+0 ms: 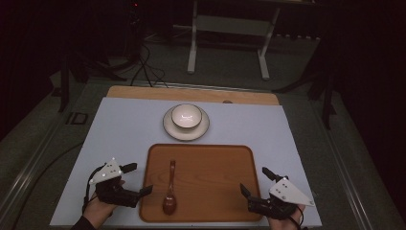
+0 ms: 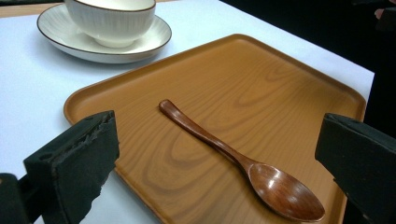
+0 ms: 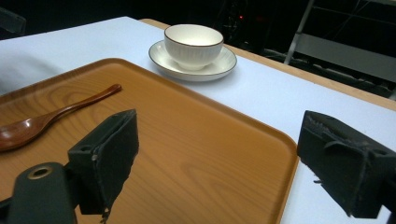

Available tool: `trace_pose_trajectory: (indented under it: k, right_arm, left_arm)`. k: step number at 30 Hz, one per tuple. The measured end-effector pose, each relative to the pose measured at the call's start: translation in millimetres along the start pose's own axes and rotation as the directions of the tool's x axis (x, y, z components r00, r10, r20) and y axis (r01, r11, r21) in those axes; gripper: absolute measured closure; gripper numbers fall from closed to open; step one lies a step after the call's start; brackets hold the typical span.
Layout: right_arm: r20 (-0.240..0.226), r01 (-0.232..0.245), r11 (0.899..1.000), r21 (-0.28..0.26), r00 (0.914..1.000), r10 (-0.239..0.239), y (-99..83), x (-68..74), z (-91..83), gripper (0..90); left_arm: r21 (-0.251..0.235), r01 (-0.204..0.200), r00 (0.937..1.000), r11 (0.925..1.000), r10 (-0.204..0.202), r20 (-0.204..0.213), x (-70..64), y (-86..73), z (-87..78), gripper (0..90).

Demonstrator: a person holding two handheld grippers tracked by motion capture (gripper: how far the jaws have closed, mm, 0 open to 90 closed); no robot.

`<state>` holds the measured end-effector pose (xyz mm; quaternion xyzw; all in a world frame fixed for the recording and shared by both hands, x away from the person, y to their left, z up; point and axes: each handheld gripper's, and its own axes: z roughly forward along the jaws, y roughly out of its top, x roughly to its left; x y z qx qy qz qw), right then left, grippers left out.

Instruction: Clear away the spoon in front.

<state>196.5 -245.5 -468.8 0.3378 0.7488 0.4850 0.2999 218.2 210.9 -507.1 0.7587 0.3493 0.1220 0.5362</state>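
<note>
A brown wooden tray (image 1: 210,167) (image 2: 261,88) (image 3: 201,149) lies at the table's near middle. On its left part rests a dark wooden spoon (image 1: 170,194) (image 2: 243,161) (image 3: 51,116), bowl end toward me. Beyond the tray a white bowl (image 1: 186,116) (image 2: 112,18) (image 3: 194,44) stands on a white saucer (image 1: 170,128) (image 2: 60,35) (image 3: 219,70). My left gripper (image 1: 137,178) (image 2: 219,163) is open at the tray's near left corner, jaws spread on either side of the spoon without touching it. My right gripper (image 1: 257,182) (image 3: 219,158) is open over the tray's near right corner, holding nothing.
A pale sheet (image 1: 119,129) covers the wooden tabletop (image 1: 143,92). A white metal stand (image 1: 230,28) and cables (image 1: 143,67) sit on the floor beyond the far edge. Bare sheet lies to both sides of the tray.
</note>
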Motion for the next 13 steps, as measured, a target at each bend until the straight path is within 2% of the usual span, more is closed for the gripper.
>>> trace_pose_trajectory:
  k: [6,13]
  right_arm:
    - [-0.005,-0.003,1.0,0.008,1.0,0.003,-1.2,-0.9,1.9,12.7]
    - [-0.002,-0.005,1.0,0.009,1.0,0.005,-1.4,-1.7,1.8,12.7]
  left_arm:
    - [0.005,-0.017,0.9997,0.9998,0.017,0.017,0.4,-0.1,2.9,0.0]
    - [-0.01,-0.012,0.9997,0.9999,0.012,0.022,0.9,0.1,2.3,0.0]
